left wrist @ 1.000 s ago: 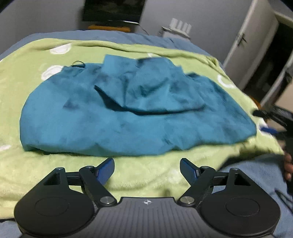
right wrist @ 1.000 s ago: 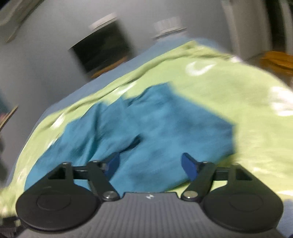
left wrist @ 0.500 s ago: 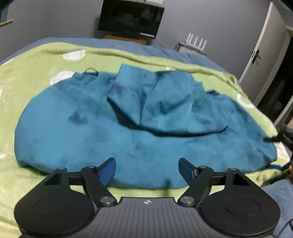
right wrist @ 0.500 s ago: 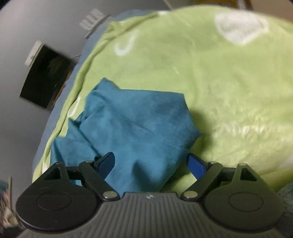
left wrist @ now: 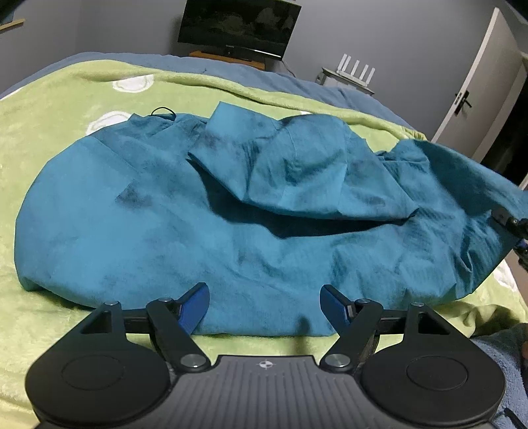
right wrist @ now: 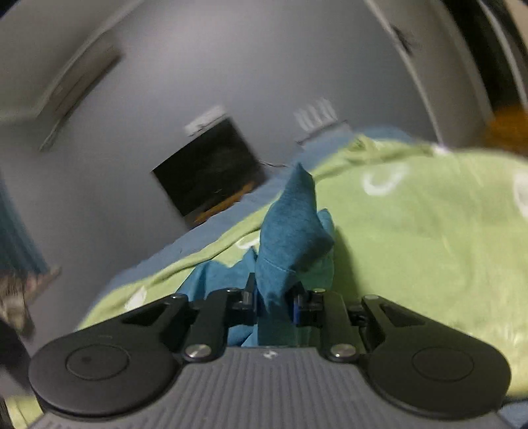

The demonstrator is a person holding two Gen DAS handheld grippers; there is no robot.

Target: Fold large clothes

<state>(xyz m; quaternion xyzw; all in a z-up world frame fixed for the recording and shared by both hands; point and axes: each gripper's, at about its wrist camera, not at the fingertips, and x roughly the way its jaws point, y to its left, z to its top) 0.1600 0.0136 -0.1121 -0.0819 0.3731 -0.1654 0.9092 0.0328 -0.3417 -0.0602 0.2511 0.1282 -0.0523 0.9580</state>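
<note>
Right wrist view: right gripper (right wrist: 275, 302) pinches teal garment (right wrist: 290, 231); left gripper (left wrist: 264, 300) gapes wide just before its hem.

Teal garment (left wrist: 171, 211): soft matt woven cloth with a faint brushed nap, mottled darker in patches; a bunched corner of it (right wrist: 290, 231) sits pinched in the right gripper (right wrist: 275, 302). Green blanket (left wrist: 49, 109): fuzzy matt fleece, white ring prints at 11 o'clock of the garment. Left gripper (left wrist: 264, 305): matt black plastic body with ribbed centre panel, smooth blue finger pads (left wrist: 196, 305), bright metal pivot pins; TV screen (left wrist: 237, 28) at 12 o'clock is glossy black.
</note>
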